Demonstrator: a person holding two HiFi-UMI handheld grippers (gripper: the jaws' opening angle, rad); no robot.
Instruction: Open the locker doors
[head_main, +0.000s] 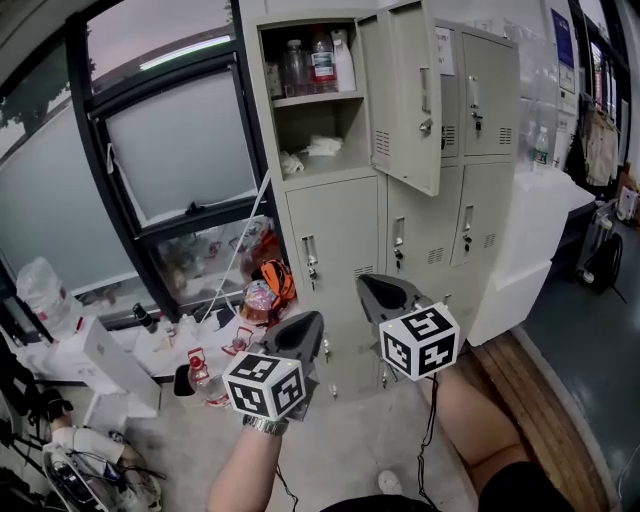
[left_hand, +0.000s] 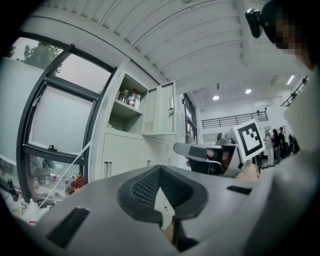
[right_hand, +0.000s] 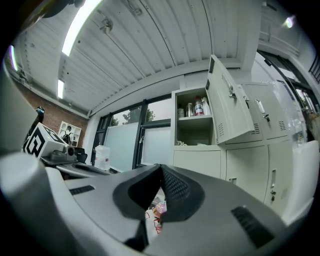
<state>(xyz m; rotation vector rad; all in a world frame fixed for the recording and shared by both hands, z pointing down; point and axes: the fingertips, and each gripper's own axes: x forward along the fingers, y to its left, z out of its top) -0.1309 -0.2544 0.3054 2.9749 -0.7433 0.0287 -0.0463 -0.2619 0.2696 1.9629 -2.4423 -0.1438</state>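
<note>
Locker bank (head_main: 345, 215), upper centre of head view: top-left door (head_main: 405, 95) open, bottles (head_main: 320, 62) on its shelf, other doors shut. Left gripper (head_main: 303, 330) and right gripper (head_main: 385, 295), lower centre: jaws together, nothing held. Left gripper view alone shows distant people (left_hand: 276, 142), right edge.

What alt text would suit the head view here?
The left gripper and right gripper, both shut, point at a bank of beige lockers. Only the top-left door stands open, showing bottles on a shelf; the other doors are closed.

Soft daylight from the windows (head_main: 170, 150) and ceiling strips (right_hand: 75, 30); fisheye bending, dark vignetted corners.
</note>
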